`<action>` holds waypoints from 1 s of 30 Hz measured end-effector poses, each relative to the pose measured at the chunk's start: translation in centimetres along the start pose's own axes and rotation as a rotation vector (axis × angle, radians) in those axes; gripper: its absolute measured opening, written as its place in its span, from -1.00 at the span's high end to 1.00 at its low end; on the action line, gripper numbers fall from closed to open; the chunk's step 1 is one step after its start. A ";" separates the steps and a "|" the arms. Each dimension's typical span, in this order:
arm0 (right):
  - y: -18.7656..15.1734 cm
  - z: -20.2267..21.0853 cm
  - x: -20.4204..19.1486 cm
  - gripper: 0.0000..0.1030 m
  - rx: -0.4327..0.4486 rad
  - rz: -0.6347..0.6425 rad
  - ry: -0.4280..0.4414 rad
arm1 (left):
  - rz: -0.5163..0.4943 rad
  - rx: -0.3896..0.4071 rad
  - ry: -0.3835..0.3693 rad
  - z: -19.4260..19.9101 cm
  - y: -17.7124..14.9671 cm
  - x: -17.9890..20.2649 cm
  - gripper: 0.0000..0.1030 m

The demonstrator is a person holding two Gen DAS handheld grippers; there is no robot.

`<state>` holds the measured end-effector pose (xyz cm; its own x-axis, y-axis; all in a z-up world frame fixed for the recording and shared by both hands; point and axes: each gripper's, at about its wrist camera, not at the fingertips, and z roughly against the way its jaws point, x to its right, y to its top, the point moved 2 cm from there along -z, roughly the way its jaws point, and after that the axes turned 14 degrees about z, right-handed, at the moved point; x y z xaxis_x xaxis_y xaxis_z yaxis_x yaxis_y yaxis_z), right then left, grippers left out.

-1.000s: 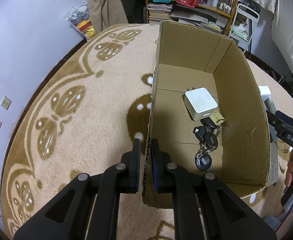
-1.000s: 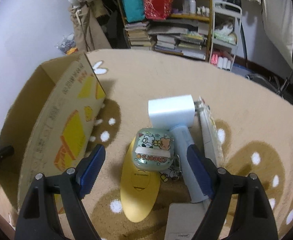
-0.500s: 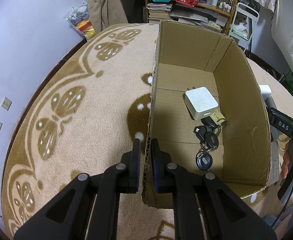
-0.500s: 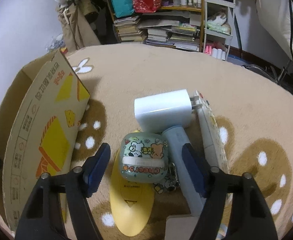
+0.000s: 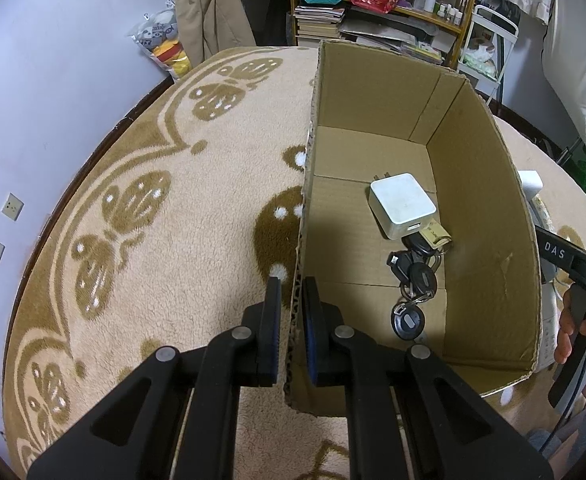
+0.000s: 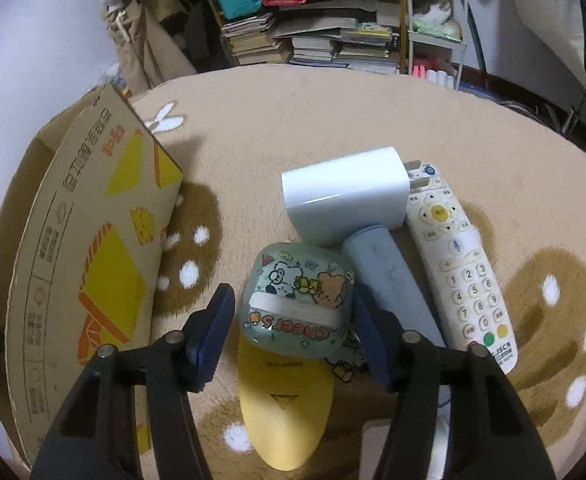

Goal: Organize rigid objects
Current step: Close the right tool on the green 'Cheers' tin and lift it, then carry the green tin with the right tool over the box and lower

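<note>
The left tool [image 5: 292, 312] is clamped on the near wall of the cardboard box [image 5: 489, 184], which holds a white charger [image 5: 403, 205] and a key bunch [image 5: 413, 280]. The right tool [image 6: 293, 332] is open, straddling the cartoon earbud case [image 6: 297, 304]. The case partly hides a yellow object [image 6: 285, 400]; its type is unclear.

Your left gripper [image 5: 291, 312] pinches the cardboard box's [image 5: 489, 184] near-left wall at lower centre; inside, a white charger [image 5: 403, 204] touches a bunch of car keys [image 5: 413, 284] just below it.
</note>
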<state>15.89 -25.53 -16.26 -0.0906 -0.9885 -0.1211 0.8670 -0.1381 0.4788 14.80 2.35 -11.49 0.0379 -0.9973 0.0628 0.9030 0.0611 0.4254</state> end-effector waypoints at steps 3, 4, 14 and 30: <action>0.0 -0.2 0.0 -0.16 0.002 -0.014 -0.026 | 0.000 0.000 -0.001 0.0 0.0 0.0 0.79; 0.0 -0.2 0.0 -0.16 0.004 -0.012 -0.030 | 0.000 0.000 -0.001 0.0 0.0 0.0 0.79; -0.8 1.1 -1.2 -0.15 0.028 0.055 -0.037 | -0.004 0.000 0.001 0.0 0.0 -0.1 0.79; 1.8 8.4 -3.7 -0.15 0.184 0.160 -0.031 | -0.011 0.003 0.006 -0.2 -0.1 -0.1 0.79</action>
<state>13.69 -22.61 -7.59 0.0235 -0.9997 -0.0054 0.7676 0.0146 0.6408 14.81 2.43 -11.73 0.0307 -0.9982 0.0524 0.9021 0.0503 0.4285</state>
